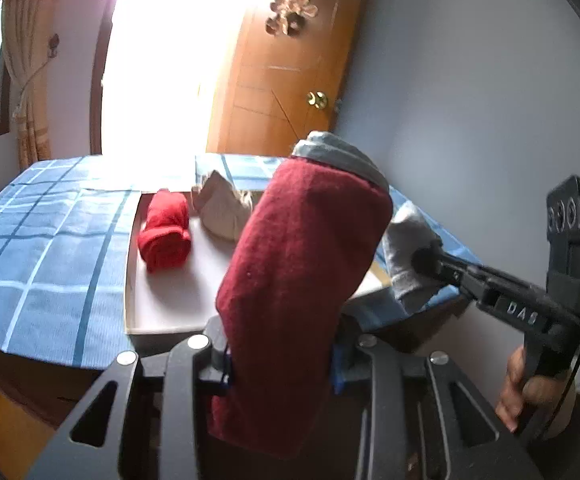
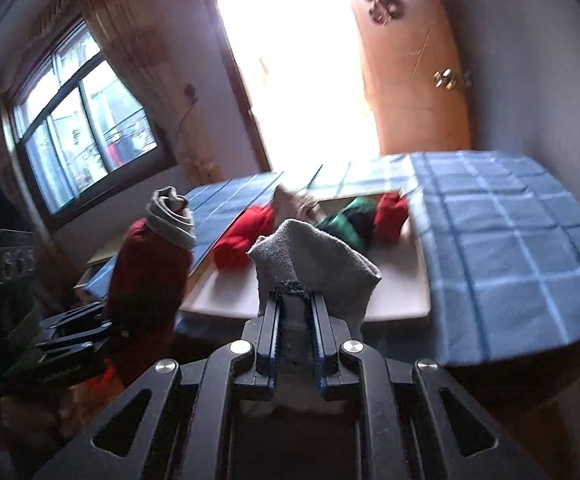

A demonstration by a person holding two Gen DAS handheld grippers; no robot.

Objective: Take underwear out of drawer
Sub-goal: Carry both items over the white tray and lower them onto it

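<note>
The worktop (image 1: 42, 248) was covered with a blue checked cloth (image 2: 501, 248) and filled the middle of both views. Sunk into it lay a shallow white drawer (image 1: 178, 296), open to the room. Inside the drawer, toward the upper centre of the left wrist view, sat a bright red roll (image 1: 164, 229) with a beige bundle (image 1: 222, 208) just beside it. The right wrist view also showed a green and black roll (image 2: 349, 220) and another red roll (image 2: 389, 212) at the far end of the drawer.

The left tongs (image 1: 280, 364) were clamped on a dark red roll of underwear (image 1: 301, 280) with a grey band at its top, held upright in front of the drawer's near edge. The right tongs (image 2: 293, 300) were pinched narrow on a grey piece of underwear (image 2: 313, 256), held above the near edge of the drawer.

Behind the worktop an open doorway (image 1: 170, 60) glared white, with a wooden door (image 1: 286, 80) swung to its right. A window (image 2: 82, 128) with a gold curtain (image 2: 142, 60) occupied the upper left of the right wrist view. The wall (image 1: 469, 100) at the right of the left wrist view was plain pale grey.
</note>
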